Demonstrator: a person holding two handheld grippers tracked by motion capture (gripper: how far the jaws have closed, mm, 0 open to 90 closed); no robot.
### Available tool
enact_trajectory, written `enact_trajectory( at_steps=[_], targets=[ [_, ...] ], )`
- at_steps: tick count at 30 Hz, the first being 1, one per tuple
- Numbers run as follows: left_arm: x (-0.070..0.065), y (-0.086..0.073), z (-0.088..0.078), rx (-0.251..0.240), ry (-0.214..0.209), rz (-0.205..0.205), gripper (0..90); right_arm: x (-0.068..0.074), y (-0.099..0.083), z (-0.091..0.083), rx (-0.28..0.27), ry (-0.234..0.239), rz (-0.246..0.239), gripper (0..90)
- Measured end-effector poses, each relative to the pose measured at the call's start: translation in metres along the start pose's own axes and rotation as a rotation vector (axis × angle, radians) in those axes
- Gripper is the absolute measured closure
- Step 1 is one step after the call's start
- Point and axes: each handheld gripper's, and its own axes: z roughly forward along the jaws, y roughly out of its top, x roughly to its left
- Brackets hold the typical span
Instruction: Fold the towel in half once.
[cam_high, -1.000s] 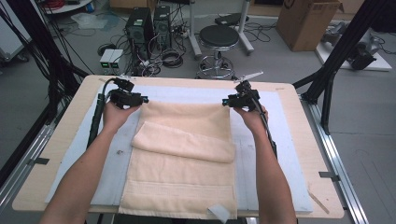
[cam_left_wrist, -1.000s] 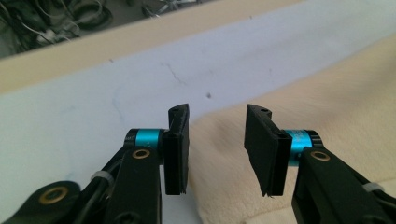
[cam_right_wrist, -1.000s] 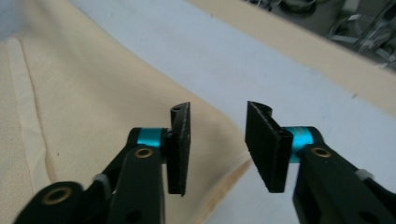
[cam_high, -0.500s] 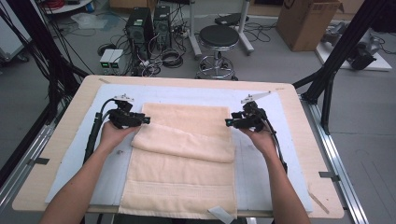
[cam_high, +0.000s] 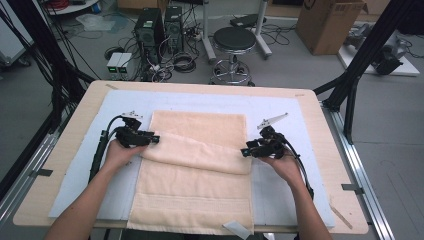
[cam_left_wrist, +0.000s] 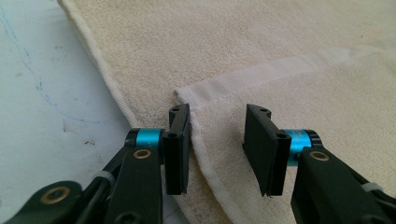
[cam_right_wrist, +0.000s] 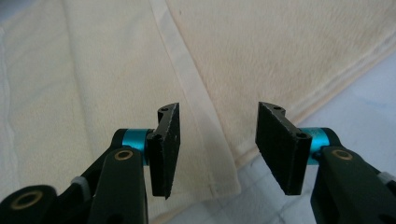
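Observation:
A cream towel lies lengthwise on a pale blue mat. Its far part is folded over into a flap across the middle. My left gripper sits at the flap's left end. In the left gripper view its jaws stand open over the flap's hemmed corner, pads clear of the cloth. My right gripper is at the flap's right end. Its jaws have just been opening and stand apart above the towel's hem, gripping nothing.
The mat covers a wooden table. A white tag sticks out at the towel's near edge. Beyond the table stand a black stool, computer towers with cables and a cardboard box. Black frame posts flank the table.
Both hands have come toward me and down, from the towel's far corners to the two ends of the folded flap. The right jaws stand wider.

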Motion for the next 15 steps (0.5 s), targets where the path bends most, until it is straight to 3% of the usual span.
enact_trajectory(
  at_steps=[4,15],
  targets=[
    [-0.002,0.000,-0.002,-0.004,-0.011,0.014,66.7,0.000,-0.005,0.005,0.048,0.027,0.025,50.5],
    [-0.009,-0.005,-0.010,-0.029,-0.007,0.030,86.1,0.006,-0.025,0.007,-0.027,0.004,0.015,71.2]
  ],
)
